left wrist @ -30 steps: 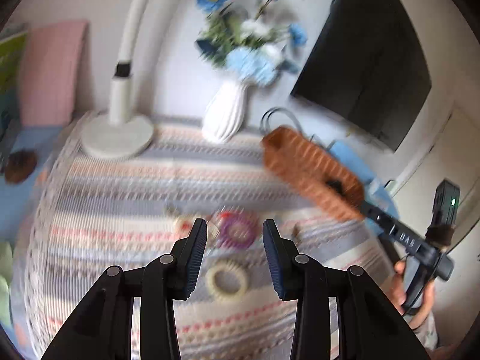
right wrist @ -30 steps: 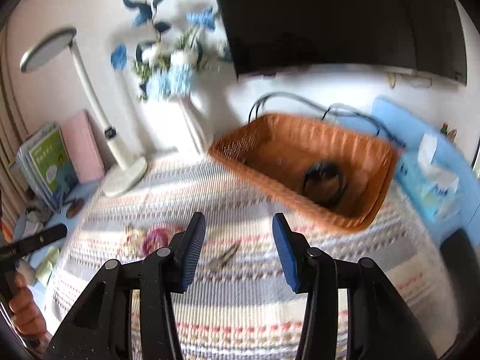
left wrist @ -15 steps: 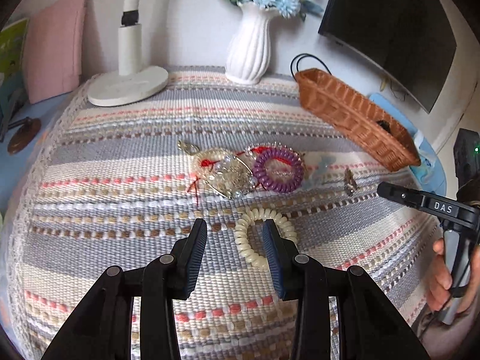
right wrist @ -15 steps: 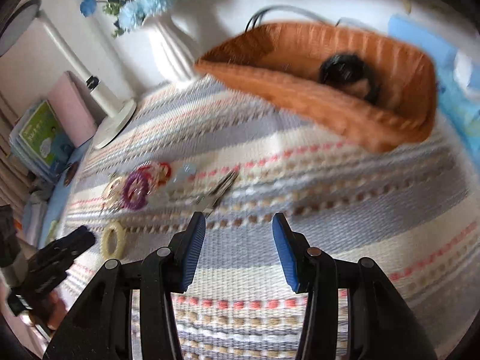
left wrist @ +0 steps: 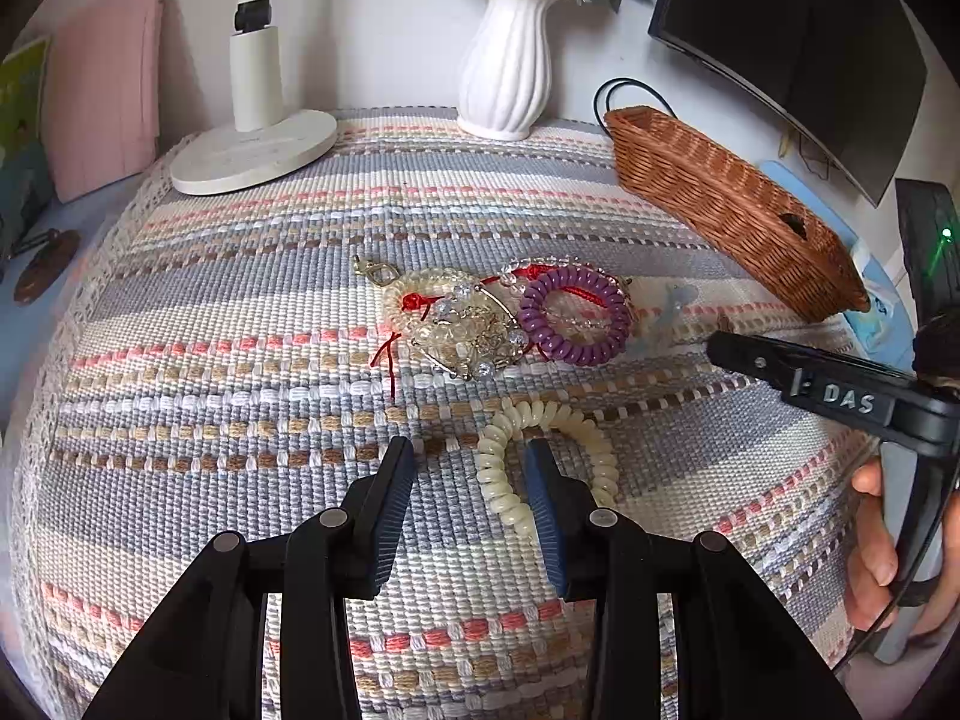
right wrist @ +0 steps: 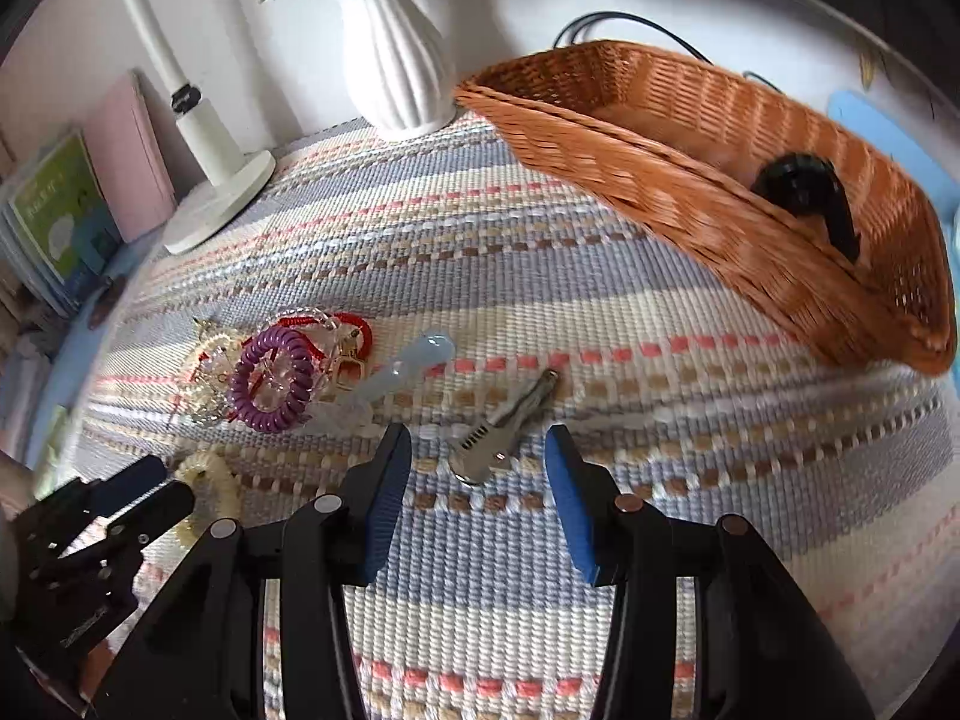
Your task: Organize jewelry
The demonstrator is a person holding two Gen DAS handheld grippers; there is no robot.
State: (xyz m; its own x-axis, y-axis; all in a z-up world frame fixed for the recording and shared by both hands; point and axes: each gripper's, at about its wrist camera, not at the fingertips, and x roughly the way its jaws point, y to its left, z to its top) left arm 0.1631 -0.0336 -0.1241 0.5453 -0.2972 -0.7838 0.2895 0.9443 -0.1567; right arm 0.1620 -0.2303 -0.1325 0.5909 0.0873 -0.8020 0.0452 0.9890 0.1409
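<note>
The cream coil band (left wrist: 543,468) lies on the striped surface (left wrist: 240,312), one side of its loop between the open fingers of the left tool (left wrist: 471,483). The step seems to be picking it up; next the fingers should close, then carry it to the basket (right wrist: 750,180). The right tool (right wrist: 477,480) is wide open, empty, above a metal clip (right wrist: 504,432).

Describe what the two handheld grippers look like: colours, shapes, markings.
Both are matte black plastic. The left gripper and right gripper each have two angular linkage arms with round silver pivot pins and blue ribbed pads on the fingers. From the left wrist view, the right gripper's side bears raised "DAS" lettering, with a green indicator light behind.
</note>
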